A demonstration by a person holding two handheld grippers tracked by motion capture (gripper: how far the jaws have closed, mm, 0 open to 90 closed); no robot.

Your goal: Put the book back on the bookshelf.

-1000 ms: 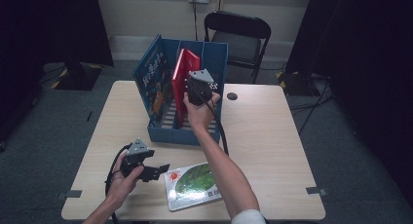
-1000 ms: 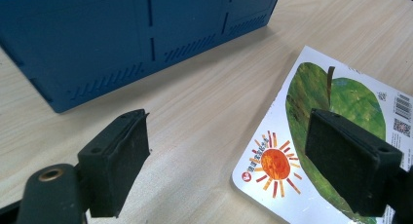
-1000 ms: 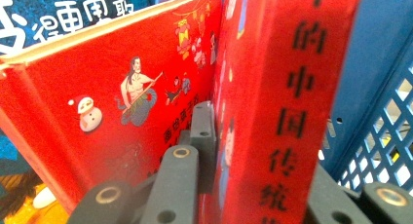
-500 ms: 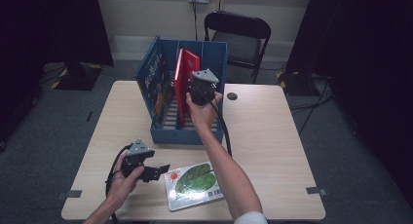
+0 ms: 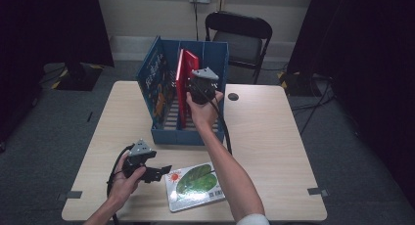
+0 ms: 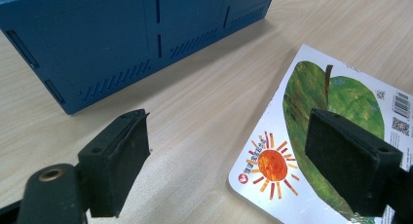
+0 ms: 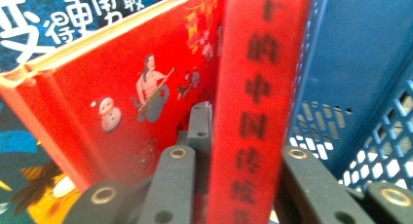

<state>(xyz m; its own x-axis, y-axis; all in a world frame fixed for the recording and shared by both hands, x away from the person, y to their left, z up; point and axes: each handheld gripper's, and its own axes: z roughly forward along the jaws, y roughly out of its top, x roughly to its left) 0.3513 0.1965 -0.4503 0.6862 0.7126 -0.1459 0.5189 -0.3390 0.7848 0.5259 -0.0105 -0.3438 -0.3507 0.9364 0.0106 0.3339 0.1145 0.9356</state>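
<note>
Inside the blue crate (image 5: 195,137) a red book (image 5: 182,80) stands on end, and my right gripper (image 5: 195,88) is shut on it. In the right gripper view the jaws of my right gripper (image 7: 238,175) clamp its red cover with dark characters (image 7: 251,102). A second red book (image 7: 122,97) leans just left of it. My left gripper (image 5: 159,172) rests low over the table at the front left, open, with nothing between its pads (image 6: 122,156). It points at the white book with a green leaf and a sun (image 6: 311,136), which lies flat on the table (image 5: 195,185).
A blue picture book (image 5: 154,85) leans against the crate's left wall. The crate's near wall (image 6: 122,44) stands just beyond my left gripper. A black folding chair (image 5: 240,36) is behind the table. A small dark round spot (image 5: 233,96) sits right of the crate.
</note>
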